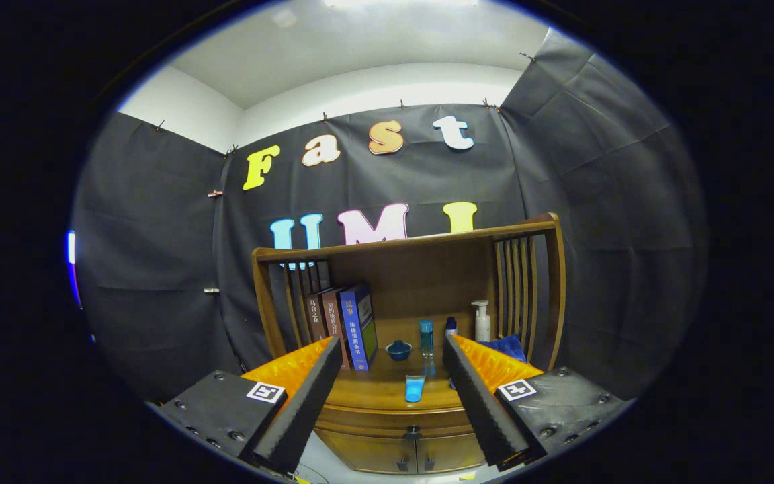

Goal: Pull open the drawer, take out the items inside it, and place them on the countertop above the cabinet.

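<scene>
Wooden countertop (pixel 380 390) holding bottles, drawer (pixel 394 418) closed, gripper (pixel 392 403) jaws apart

Dim booth, overhead glare, fisheye warp

1. The drawer (pixel 397 415) is a curved wooden front with a small dark knob, sitting shut right under the desk (pixel 373 390) top.
2. A light blue item (pixel 414 388) lies flat on the desk, just above the drawer's knob.
3. The fingers (pixel 387 403) are spread wide, short of the drawer.
</scene>
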The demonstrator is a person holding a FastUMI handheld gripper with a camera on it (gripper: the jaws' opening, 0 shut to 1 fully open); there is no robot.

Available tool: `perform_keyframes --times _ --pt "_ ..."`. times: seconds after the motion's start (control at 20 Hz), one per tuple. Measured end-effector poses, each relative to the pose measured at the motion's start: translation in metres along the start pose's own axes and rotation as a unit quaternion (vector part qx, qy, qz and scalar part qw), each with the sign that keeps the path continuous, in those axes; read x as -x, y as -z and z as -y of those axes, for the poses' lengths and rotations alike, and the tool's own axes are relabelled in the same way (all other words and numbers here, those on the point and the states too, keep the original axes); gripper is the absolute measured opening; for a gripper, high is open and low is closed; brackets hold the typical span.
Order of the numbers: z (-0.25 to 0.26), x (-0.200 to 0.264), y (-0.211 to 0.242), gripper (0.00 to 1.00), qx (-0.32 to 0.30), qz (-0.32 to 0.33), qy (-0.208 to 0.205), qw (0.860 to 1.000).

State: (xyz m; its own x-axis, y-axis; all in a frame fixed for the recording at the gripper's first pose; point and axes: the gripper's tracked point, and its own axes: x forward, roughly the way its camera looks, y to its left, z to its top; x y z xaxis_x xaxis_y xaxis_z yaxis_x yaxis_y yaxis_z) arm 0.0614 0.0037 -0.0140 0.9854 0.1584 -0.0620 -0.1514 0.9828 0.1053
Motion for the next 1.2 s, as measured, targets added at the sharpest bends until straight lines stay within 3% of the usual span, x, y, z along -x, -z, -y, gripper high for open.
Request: perform_keyframes --times 1.2 --pt "0.0089 0.0001 0.0024 0.99 -0.004 -0.001 0.007 1.0"
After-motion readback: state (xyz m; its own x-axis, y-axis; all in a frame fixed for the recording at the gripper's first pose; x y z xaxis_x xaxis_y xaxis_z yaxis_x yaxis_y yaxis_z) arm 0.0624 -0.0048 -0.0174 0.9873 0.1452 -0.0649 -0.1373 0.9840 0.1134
